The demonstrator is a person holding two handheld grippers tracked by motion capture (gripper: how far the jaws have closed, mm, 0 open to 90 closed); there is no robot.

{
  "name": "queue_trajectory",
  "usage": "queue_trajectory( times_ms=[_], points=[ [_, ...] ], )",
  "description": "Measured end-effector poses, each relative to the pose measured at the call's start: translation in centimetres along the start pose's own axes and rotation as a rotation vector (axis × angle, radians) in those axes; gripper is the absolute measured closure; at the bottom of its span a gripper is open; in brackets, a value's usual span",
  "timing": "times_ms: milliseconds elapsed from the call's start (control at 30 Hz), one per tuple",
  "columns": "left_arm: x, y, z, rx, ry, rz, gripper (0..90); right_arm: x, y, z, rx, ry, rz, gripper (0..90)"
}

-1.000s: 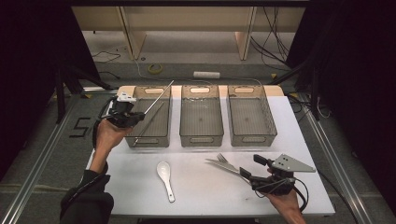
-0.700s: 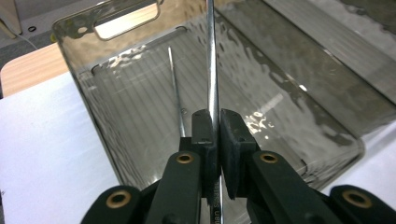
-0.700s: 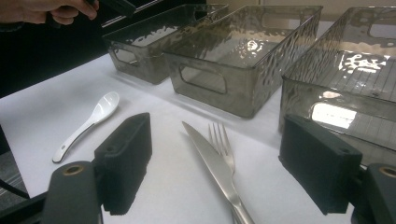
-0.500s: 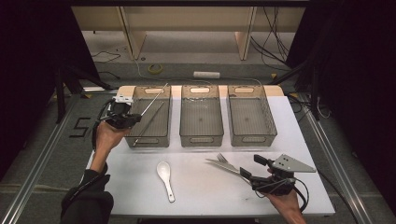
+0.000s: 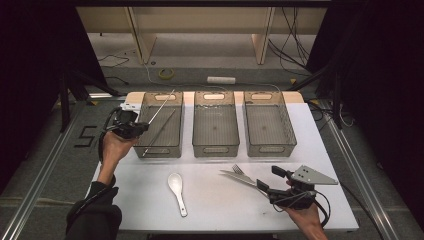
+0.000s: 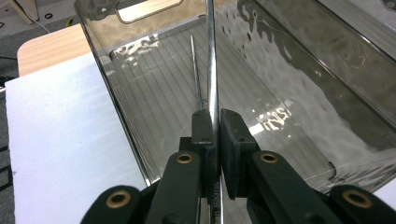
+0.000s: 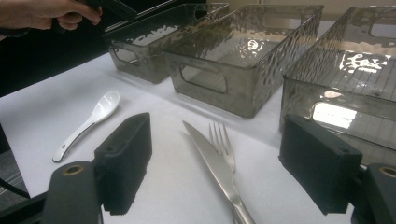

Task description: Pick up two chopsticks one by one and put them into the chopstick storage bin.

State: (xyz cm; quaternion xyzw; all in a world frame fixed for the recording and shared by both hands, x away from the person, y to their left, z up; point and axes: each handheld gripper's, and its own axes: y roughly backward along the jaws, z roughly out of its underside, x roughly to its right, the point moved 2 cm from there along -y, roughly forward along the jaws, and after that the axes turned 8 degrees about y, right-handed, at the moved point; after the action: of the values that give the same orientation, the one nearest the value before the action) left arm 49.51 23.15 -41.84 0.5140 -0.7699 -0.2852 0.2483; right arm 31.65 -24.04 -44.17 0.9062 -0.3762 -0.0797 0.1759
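Left gripper view: chopstick (image 6: 211, 56) tip cut off

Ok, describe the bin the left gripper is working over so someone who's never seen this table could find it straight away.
On the white table, three smoky clear bins stand in a row along the far edge. It is the leftmost bin, beside the left gripper. Unlike the two other bins, it has a thin metal rod lying inside.

Polished metal gleams on the chopstick (image 6: 212, 70) between matt black rubbery pads (image 6: 205, 135), over a smoky, rippled see-through plastic bin (image 6: 299, 88). On the matt white foam-like tabletop (image 7: 56, 107) lie a mirror-bright steel knife (image 7: 210, 158) and fork (image 7: 222, 140), plus a glossy white ceramic-looking spoon (image 7: 91, 121).
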Motion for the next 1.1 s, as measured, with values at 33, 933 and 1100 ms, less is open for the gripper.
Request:
queue_trajectory(
  times_ms=[33, 933, 1100],
  points=[
    [-0.1, 0.0, 0.0, -0.006, -0.002, -0.002, 84.5, 0.0, 0.0, 0.0, 0.000, 0.002, 0.000, 26.1],
    [1.2, 0.0, -0.5, -0.016, 0.106, 0.063, 31.6, 0.0, 0.1, 0.0, 0.002, 0.004, -0.002, 26.1],
    [2.8, 1.4, -0.6, -0.015, 0.110, 0.103, 25.3, 0.0, 0.1, 0.0, 0.000, 0.005, -0.004, 26.1]
  ],
)
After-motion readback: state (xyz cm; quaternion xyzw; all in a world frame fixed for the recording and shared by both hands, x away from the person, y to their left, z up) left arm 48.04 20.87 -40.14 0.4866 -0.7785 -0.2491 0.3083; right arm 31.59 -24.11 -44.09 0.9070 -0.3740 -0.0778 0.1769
